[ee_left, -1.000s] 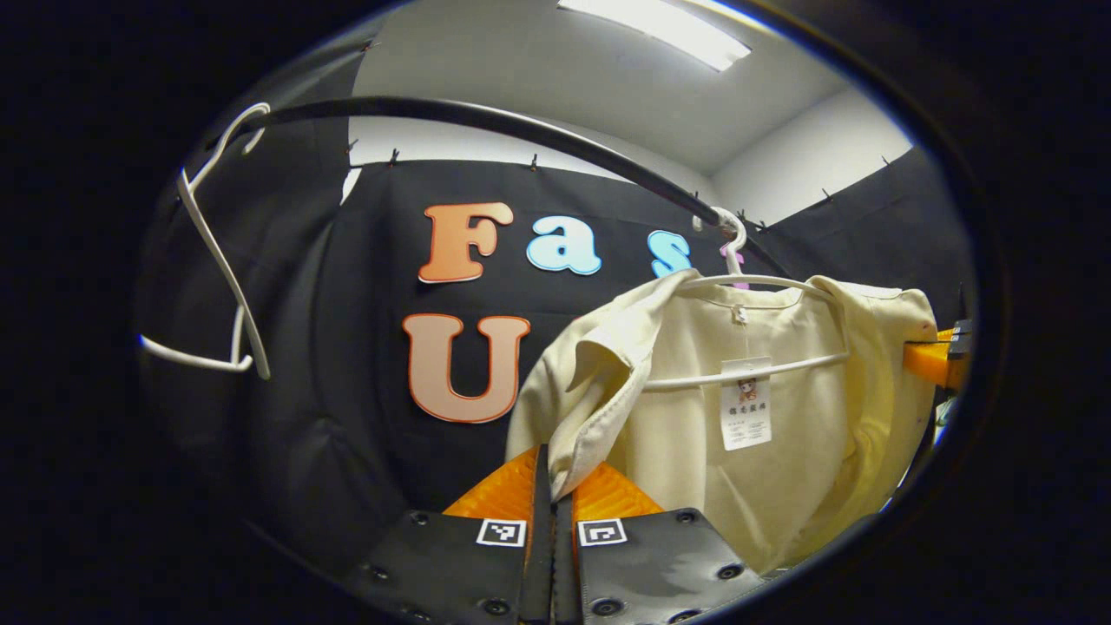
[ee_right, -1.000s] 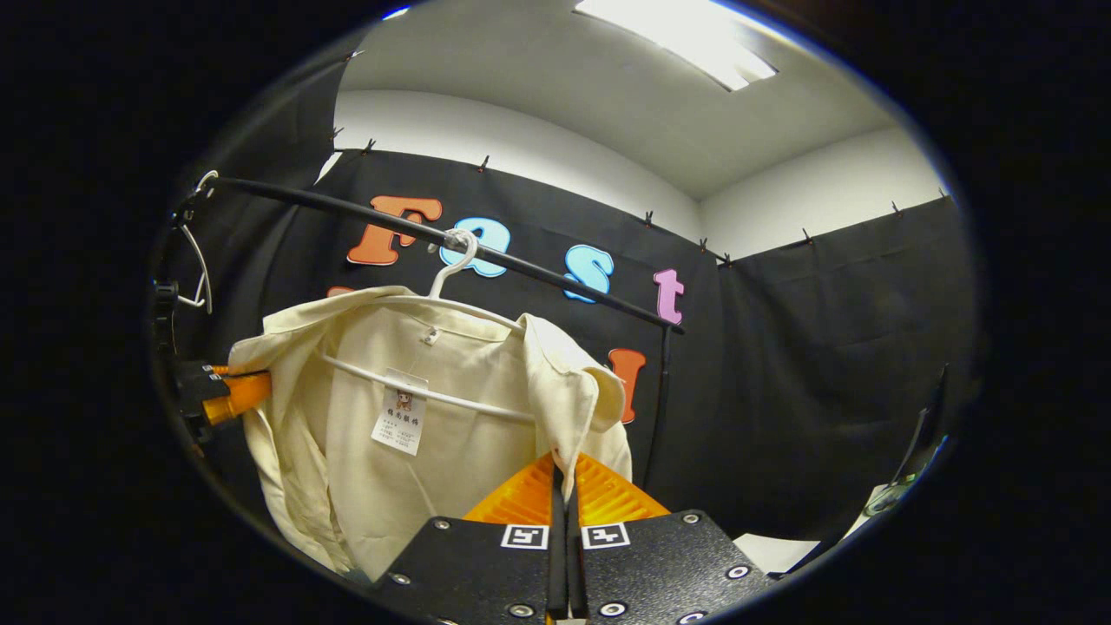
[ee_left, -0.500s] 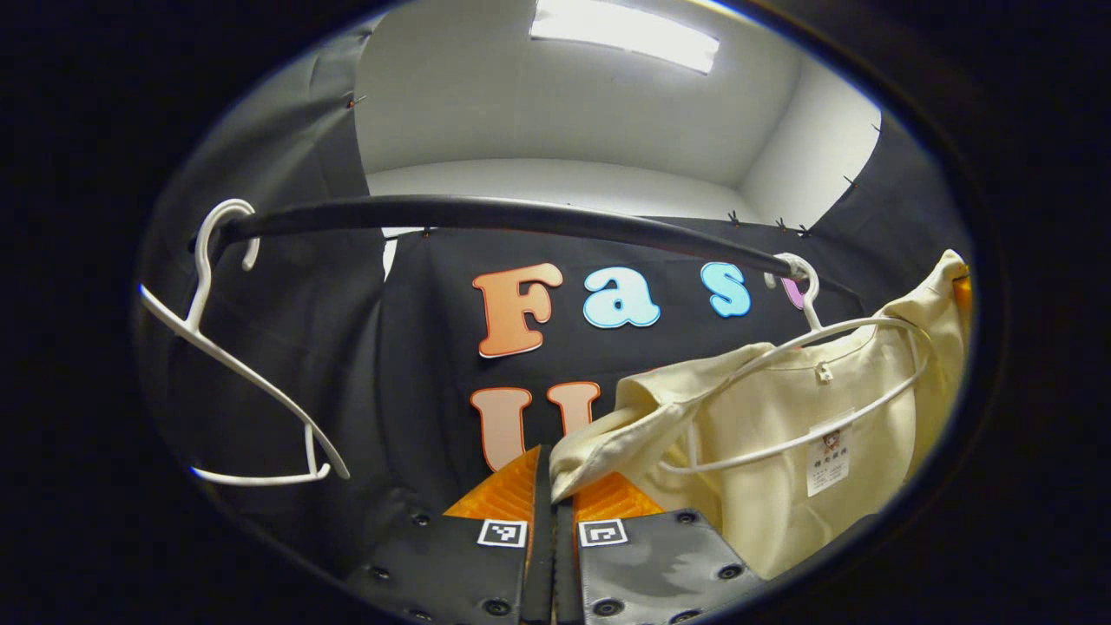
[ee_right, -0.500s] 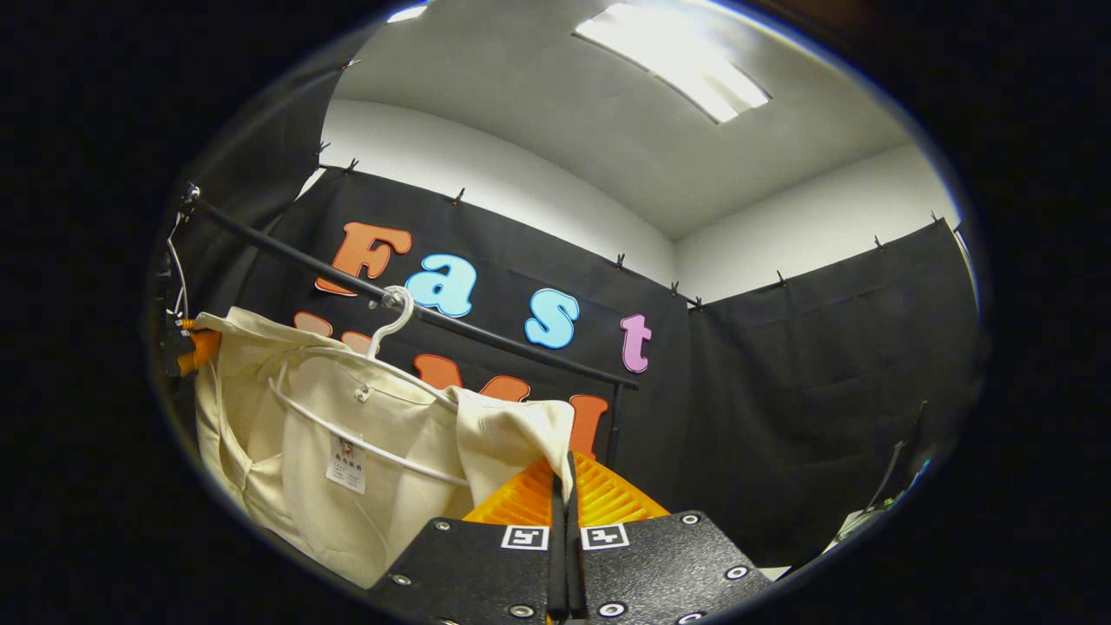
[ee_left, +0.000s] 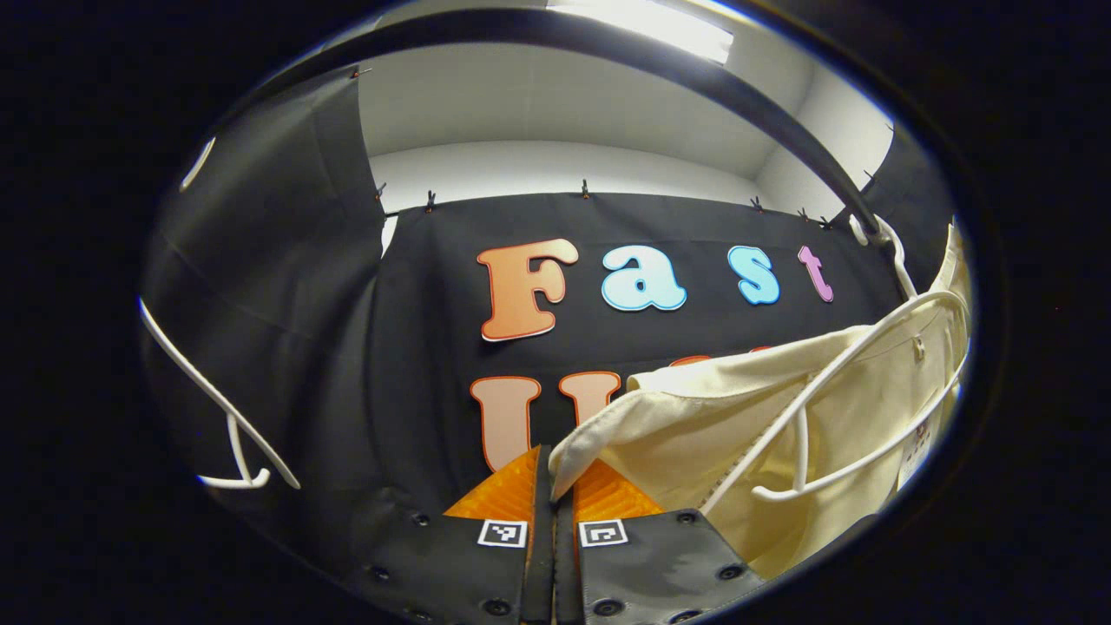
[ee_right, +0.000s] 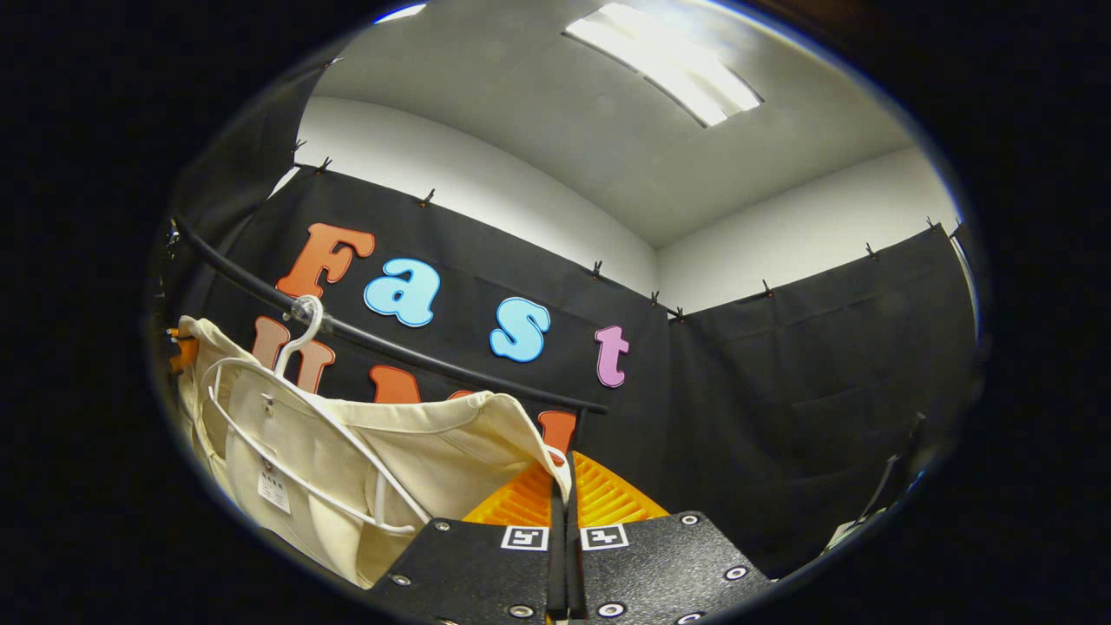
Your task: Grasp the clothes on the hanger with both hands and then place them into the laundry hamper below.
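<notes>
The clothes, a cream shirt, hang on a white hanger whose hook sits over the black rail. I hold the shirt at both ends. In the left gripper view, my left gripper has its orange fingers pressed together with almost no gap, and a folded edge of the cream cloth is pinched between them at the tips. From there the fabric stretches away to the right toward the hanger, whose lower bar shows in front of the shirt's inside. A second, bare white hanger hangs off to the left, well apart from the shirt.

In the right gripper view, my right gripper is likewise clamped tight, its orange fingers closed on the shirt's near edge, a thin strip of cloth caught between the tips. The shirt spreads to the left from my fingers up to the hanger, hooked on the rail. At the far left edge a bit of orange from my other gripper touches the cloth.
</notes>
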The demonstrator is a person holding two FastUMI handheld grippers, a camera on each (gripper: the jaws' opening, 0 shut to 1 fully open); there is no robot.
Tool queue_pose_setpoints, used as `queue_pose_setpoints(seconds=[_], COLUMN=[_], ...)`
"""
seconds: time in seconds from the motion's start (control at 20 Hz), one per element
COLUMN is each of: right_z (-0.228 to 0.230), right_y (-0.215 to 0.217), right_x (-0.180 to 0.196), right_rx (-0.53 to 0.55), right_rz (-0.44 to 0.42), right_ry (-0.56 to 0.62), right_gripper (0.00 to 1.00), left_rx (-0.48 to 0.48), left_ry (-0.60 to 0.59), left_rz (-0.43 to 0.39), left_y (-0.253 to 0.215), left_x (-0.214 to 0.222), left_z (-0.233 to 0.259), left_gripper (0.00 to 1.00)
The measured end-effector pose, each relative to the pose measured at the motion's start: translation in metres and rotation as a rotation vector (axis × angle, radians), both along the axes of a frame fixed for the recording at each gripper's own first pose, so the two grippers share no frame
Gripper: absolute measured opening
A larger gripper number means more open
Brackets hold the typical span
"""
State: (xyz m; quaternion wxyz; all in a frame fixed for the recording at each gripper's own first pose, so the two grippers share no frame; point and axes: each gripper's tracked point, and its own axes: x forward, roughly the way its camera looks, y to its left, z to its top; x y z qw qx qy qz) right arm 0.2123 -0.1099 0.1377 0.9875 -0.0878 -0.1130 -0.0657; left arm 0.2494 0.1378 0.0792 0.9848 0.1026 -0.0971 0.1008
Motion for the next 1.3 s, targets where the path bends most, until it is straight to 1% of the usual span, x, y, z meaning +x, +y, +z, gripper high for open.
queue_pose_setpoints(seconds=[0.2,0.35,0.45,0.5,0.6,0.65,0.9,1.15,1.3], right_z=[-0.023,-0.049,-0.065,-0.074,-0.087,-0.095,-0.133,-0.152,-0.154], right_y=[0.005,0.007,0.01,0.01,0.012,0.014,0.021,0.031,0.045], right_x=[0.026,0.034,0.034,0.033,0.026,0.021,0.0,-0.027,-0.052], right_rx=[0.024,0.039,0.052,0.057,0.055,0.053,0.062,0.08,0.086], right_rz=[0.032,0.035,0.036,0.035,0.034,0.034,0.027,0.014,0.032], right_ry=[0.051,0.088,0.111,0.123,0.142,0.153,0.214,0.237,0.256], right_gripper=[0.0,0.0,0.0,0.0,0.0,0.0,0.0,0.0,0.0], left_rx=[-0.008,-0.018,-0.011,-0.006,0.0,0.004,-0.003,-0.019,-0.026], left_ry=[0.019,0.044,0.067,0.077,0.099,0.115,0.193,0.251,0.296], left_rz=[0.002,-0.01,-0.004,-0.002,0.005,0.01,0.032,0.072,0.059], left_y=[0.003,0.004,0.007,0.007,0.008,0.01,0.019,0.017,0.01], left_x=[0.008,0.013,0.021,0.021,0.015,0.01,-0.007,-0.048,-0.07], left_z=[-0.006,-0.016,-0.034,-0.042,-0.055,-0.062,-0.105,-0.137,-0.147], left_gripper=[0.08,0.08,0.08,0.11,0.1,0.08,0.08,0.08,0.08])
